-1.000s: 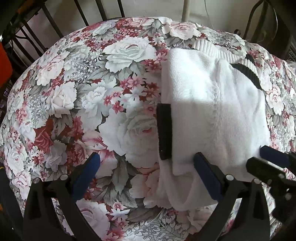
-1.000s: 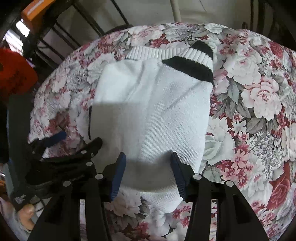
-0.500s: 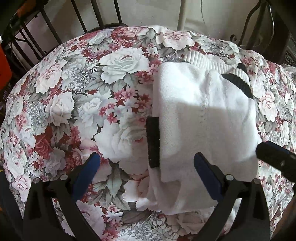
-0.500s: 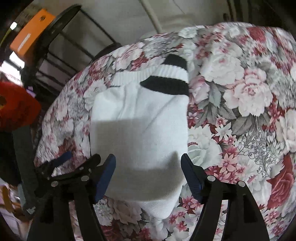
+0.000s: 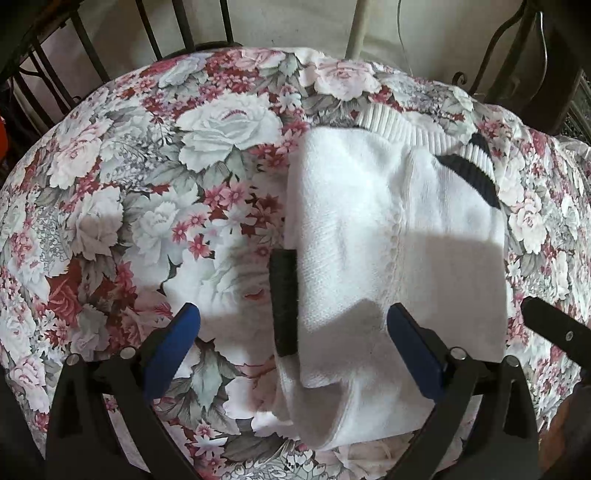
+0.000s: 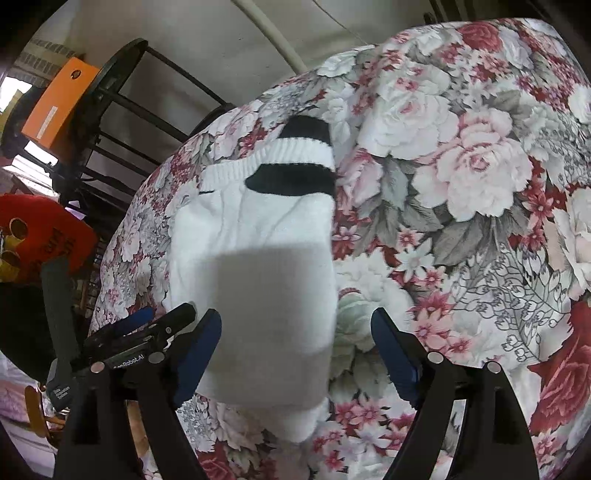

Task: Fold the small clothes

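Notably, the blue-padded fingers [image 5: 173,347] of the left gripper [image 5: 295,350] stood spread wide and held nothing, one pad over bare cloth and the other over the near part of the folded white knitted sock with black stripes at its ribbed cuff [image 5: 391,236]. Those of the right gripper [image 6: 295,354] were likewise parted and empty, poised above the sock's [image 6: 255,266] near end, seemingly without touching it. The sock lay doubled over on itself, its cuff pointing away from both grippers and a lower layer protruding at the near edge; a narrow black strip [image 5: 283,302] lay along its left side. Judged from this arrangement, the fold appeared essentially made, and good practice would be to press or tuck the protruding layer squarely under the upper one, lowering the pads flat so as not to drag the knit out of line. The supporting surface was a rounded cushion covered in a rose-printed floral fabric [image 5: 147,192], backed by dark metal bars [image 5: 155,29]; an orange box [image 6: 59,103] stood to the left in the room beyond.
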Action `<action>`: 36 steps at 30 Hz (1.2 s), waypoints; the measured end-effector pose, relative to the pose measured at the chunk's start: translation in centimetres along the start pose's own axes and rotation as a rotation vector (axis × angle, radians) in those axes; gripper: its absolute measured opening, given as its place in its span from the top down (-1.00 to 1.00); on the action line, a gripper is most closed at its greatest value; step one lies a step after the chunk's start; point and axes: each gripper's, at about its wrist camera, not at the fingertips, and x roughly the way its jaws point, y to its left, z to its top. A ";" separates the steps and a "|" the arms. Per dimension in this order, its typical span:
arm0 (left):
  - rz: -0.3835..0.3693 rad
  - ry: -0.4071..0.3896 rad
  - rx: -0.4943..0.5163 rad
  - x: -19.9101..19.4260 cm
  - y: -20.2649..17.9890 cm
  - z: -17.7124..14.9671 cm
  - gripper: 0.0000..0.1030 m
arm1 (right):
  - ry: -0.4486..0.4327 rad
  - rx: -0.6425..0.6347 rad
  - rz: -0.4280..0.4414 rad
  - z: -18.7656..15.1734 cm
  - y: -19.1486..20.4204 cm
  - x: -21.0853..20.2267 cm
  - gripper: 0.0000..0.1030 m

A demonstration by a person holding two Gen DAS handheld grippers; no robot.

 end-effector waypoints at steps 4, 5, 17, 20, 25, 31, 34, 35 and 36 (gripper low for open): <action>0.003 0.007 0.009 0.8 -0.2 0.2 -0.92 | -0.018 0.010 0.009 0.4 -0.5 -0.1 -0.62; 0.004 0.006 0.011 0.9 -0.3 0.3 -0.92 | -0.022 0.009 0.010 0.5 -0.6 0.0 -0.62; -0.024 -0.005 0.044 1.6 -1.5 0.6 -0.92 | -0.021 -0.012 0.027 1.9 1.0 2.1 -0.62; -0.041 -0.001 0.041 2.1 -1.4 0.7 -0.92 | -0.028 -0.029 0.010 2.1 1.1 2.3 -0.62; -0.104 0.018 0.008 3.0 -0.7 0.9 -0.92 | -0.036 -0.019 0.001 2.5 0.8 3.0 -0.62; -0.348 0.115 -0.184 5.5 3.6 1.0 -0.92 | -0.018 -0.053 -0.010 2.2 1.0 5.0 -0.57; -0.396 0.113 -0.205 5.6 4.2 1.0 -0.91 | -0.024 -0.073 -0.006 2.2 1.2 5.4 -0.57; -0.418 0.114 -0.197 5.6 4.1 0.9 -0.90 | -0.027 -0.074 -0.002 2.3 1.2 5.5 -0.57; -0.439 0.116 -0.191 5.5 4.1 0.6 -0.90 | -0.032 -0.070 0.003 2.3 1.2 5.6 -0.56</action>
